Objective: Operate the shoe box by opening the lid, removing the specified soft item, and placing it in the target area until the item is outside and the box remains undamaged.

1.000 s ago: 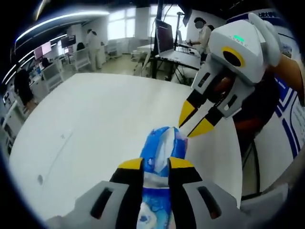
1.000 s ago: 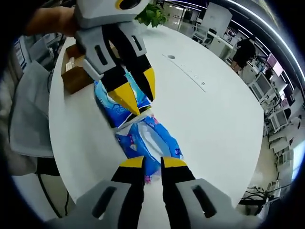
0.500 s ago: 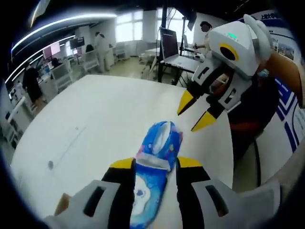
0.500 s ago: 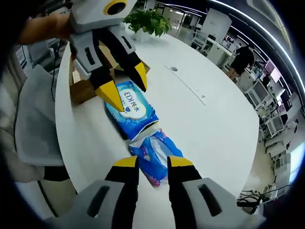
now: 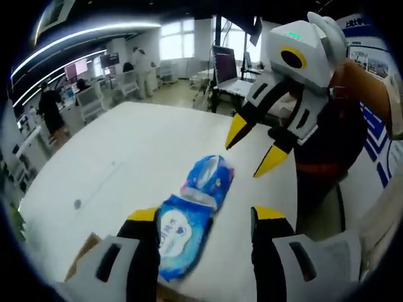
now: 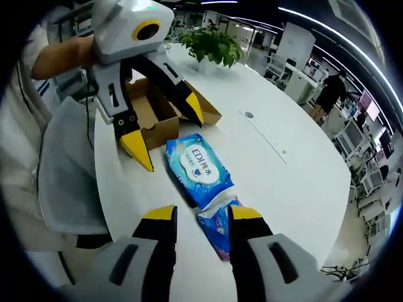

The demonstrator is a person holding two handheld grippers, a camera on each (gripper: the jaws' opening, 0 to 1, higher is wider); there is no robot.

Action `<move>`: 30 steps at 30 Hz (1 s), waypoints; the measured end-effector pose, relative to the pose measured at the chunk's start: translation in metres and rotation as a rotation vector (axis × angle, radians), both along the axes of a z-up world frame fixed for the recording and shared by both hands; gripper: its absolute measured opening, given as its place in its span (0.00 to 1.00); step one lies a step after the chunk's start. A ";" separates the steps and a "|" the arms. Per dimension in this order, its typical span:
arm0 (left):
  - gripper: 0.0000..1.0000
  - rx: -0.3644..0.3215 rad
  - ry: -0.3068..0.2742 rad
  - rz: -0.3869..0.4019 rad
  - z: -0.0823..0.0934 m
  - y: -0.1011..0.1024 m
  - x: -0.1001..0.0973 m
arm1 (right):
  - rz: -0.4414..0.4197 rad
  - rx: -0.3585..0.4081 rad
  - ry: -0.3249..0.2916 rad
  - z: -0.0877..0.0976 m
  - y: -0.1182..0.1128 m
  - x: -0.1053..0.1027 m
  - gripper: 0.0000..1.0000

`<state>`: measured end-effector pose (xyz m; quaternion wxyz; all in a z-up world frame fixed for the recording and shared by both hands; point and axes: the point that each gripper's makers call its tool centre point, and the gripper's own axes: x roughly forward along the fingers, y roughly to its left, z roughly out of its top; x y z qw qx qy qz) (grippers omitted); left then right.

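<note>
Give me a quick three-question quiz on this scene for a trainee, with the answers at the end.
1. True or false: the left gripper is clamped on the blue wipes pack.
2. Where does the cardboard shoe box stand on the white table? A) near the potted plant, lid open B) at the table's far edge, lid shut C) on a chair
3. What lies right beside the wipes pack, at the right gripper?

Key:
1. False; its jaws are spread and empty above the pack.
2. A
3. A second, smaller blue soft packet, flat on the table.
</note>
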<state>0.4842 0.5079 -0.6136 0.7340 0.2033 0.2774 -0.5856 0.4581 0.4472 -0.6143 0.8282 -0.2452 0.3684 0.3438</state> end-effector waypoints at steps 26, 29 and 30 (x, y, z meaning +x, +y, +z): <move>0.83 -0.077 0.023 0.287 0.010 0.146 0.013 | 0.223 0.040 0.021 -0.006 0.112 0.004 0.41; 0.85 -0.075 0.020 0.324 0.007 0.166 0.016 | 0.242 0.052 0.026 -0.009 0.123 0.008 0.42; 0.85 -0.076 0.020 0.333 0.007 0.172 0.016 | 0.251 0.055 0.029 -0.011 0.128 0.009 0.42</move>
